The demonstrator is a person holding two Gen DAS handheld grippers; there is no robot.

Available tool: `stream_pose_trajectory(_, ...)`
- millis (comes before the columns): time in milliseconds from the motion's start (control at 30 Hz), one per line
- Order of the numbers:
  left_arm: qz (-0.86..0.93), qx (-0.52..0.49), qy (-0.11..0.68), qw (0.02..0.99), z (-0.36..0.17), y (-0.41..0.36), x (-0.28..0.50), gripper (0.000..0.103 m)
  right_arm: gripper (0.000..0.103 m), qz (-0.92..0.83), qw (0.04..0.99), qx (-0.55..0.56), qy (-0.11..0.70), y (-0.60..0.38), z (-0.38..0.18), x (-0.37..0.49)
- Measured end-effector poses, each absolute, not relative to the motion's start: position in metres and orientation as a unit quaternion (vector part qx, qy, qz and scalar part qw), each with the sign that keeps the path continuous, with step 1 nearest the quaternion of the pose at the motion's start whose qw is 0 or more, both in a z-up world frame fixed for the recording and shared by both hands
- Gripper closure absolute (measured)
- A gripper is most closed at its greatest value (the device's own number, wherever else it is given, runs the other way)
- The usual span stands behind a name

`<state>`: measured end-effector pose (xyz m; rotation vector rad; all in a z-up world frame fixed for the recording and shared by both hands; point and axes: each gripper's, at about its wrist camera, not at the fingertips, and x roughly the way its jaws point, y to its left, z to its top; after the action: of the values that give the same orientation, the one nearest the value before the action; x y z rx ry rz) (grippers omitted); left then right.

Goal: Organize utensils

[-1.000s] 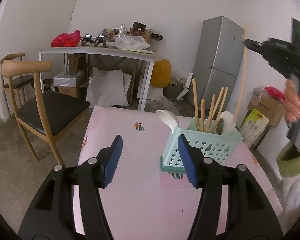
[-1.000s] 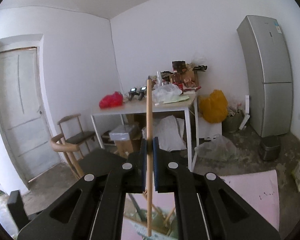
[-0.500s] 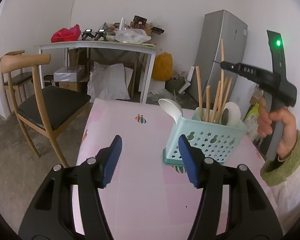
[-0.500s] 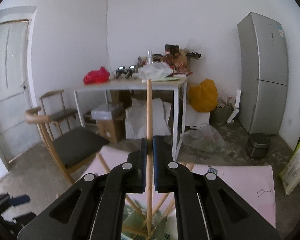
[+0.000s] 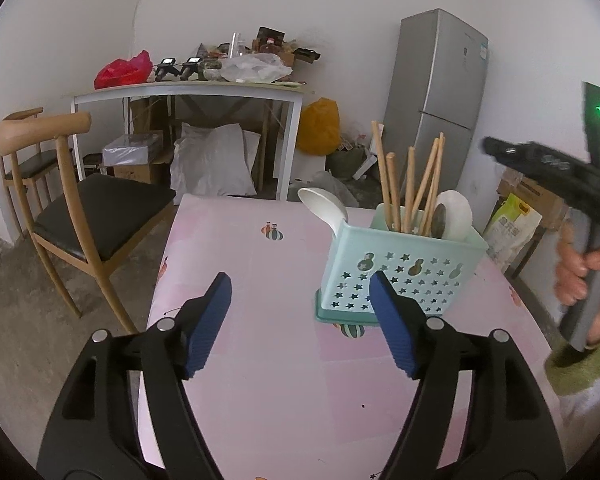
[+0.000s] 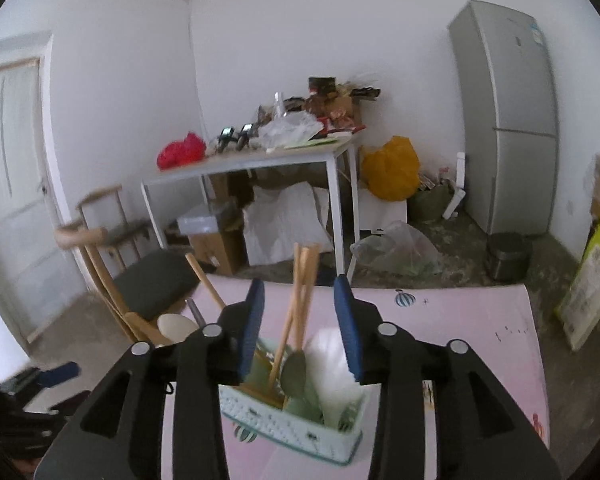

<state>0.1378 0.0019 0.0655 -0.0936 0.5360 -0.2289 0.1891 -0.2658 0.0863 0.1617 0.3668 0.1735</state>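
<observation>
Right hand-held gripper (image 6: 299, 322) is opening, ribbed blue pads apart around the round wooden chopsticks (image 6: 300, 304) without pressing them. They stand in the star-punched mint plastic basket (image 5: 396, 276) near the pink table's (image 5: 260, 264) right edge. Left hand-held gripper (image 5: 300, 320) is opening too, empty.

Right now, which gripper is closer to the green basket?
Right. The right gripper hangs just above the basket, its opening jaws around the chopsticks standing in it. The left gripper sits in front of it, opening, nothing between.

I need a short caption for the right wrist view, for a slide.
Right tool opening above a green basket of wooden chopsticks and spoons on a pink table.
</observation>
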Motion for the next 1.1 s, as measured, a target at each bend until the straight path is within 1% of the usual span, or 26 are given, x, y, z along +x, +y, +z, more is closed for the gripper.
stream_pose_trajectory(67,-0.119,-0.042,0.265,0.956,0.063,-0.001,0.139,0.033,0.058,0.086,0.973,0.115,0.178,-0.285,0.086,0.174)
stream_pose_trajectory(100,-0.126,-0.037,0.266,0.955,0.061,-0.005,0.141,0.032,0.057,0.088,0.971,0.129,0.18,-0.29,0.083,0.17)
stream_pose_trajectory(233,-0.176,0.015,0.275,0.945,0.039,-0.028,0.155,0.029,0.048,0.117,0.947,0.194,0.227,-0.318,0.049,0.163)
stream_pose_trajectory(300,-0.204,0.05,0.279,0.937,0.026,-0.042,0.162,0.028,0.044,0.124,0.938,0.195,0.259,-0.321,0.028,0.165)
stream_pose_trajectory(333,-0.221,0.065,0.283,0.931,0.019,-0.048,0.168,0.028,0.039,0.135,0.932,0.187,0.28,-0.32,0.015,0.167)
stream_pose_trajectory(433,-0.251,0.079,0.29,0.92,0.005,-0.057,0.183,0.028,0.034,0.145,0.924,0.158,0.315,-0.312,-0.01,0.175)
stream_pose_trajectory(600,-0.27,0.073,0.293,0.914,-0.005,-0.064,0.216,0.028,0.033,0.167,0.915,0.146,0.337,-0.31,-0.035,0.193)
stream_pose_trajectory(833,-0.299,0.044,0.29,0.908,-0.002,-0.068,0.249,0.028,0.033,0.194,0.913,0.125,0.338,-0.303,-0.039,0.216)
stream_pose_trajectory(933,-0.304,0.046,0.288,0.907,-0.002,-0.075,0.253,0.025,0.033,0.202,0.91,0.126,0.339,-0.303,-0.04,0.222)
stream_pose_trajectory(1100,-0.293,0.045,0.287,0.911,-0.003,-0.078,0.253,0.024,0.033,0.214,0.905,0.119,0.347,-0.298,-0.042,0.229)
